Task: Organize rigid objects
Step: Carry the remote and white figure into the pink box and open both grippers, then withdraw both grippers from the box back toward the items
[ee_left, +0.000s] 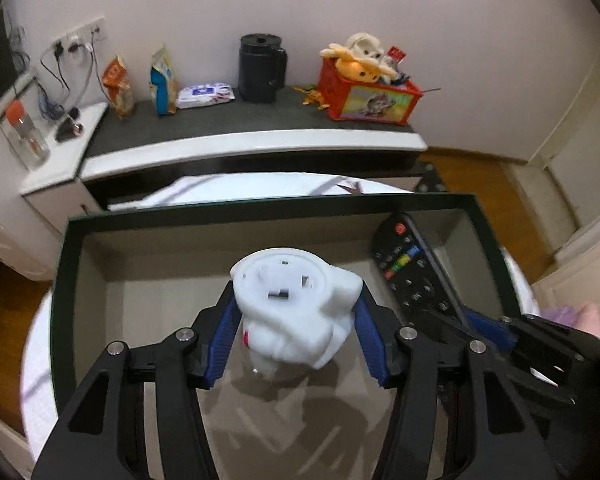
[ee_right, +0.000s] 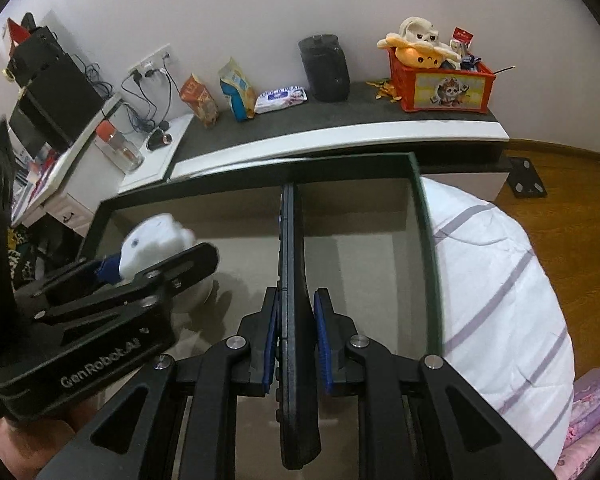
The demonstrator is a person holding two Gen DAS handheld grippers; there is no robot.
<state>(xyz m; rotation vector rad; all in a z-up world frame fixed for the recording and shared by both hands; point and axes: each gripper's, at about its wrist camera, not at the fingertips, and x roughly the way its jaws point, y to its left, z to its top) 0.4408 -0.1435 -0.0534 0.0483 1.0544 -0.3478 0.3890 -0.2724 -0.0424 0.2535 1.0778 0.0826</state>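
Note:
A dark-rimmed open box (ee_left: 260, 208) with a tan floor lies on a white striped quilt. My left gripper (ee_left: 296, 312) is shut on a white plastic toy (ee_left: 296, 304), held over the box's middle, its flat underside facing the camera. It also shows in the right wrist view (ee_right: 152, 244), at the left of the box (ee_right: 420, 200). My right gripper (ee_right: 296, 320) is shut on a black remote control (ee_right: 292, 248), held edge-on over the box. The remote's coloured buttons show in the left wrist view (ee_left: 412, 268), at the box's right side.
A low dark-topped cabinet (ee_left: 260, 140) stands behind the box, with snack bags (ee_left: 120, 88), a black kettle (ee_left: 260, 68) and a red toy crate (ee_left: 372, 96) on it. The white quilt (ee_right: 500, 280) bulges to the right. Wood floor (ee_right: 560, 184) lies beyond.

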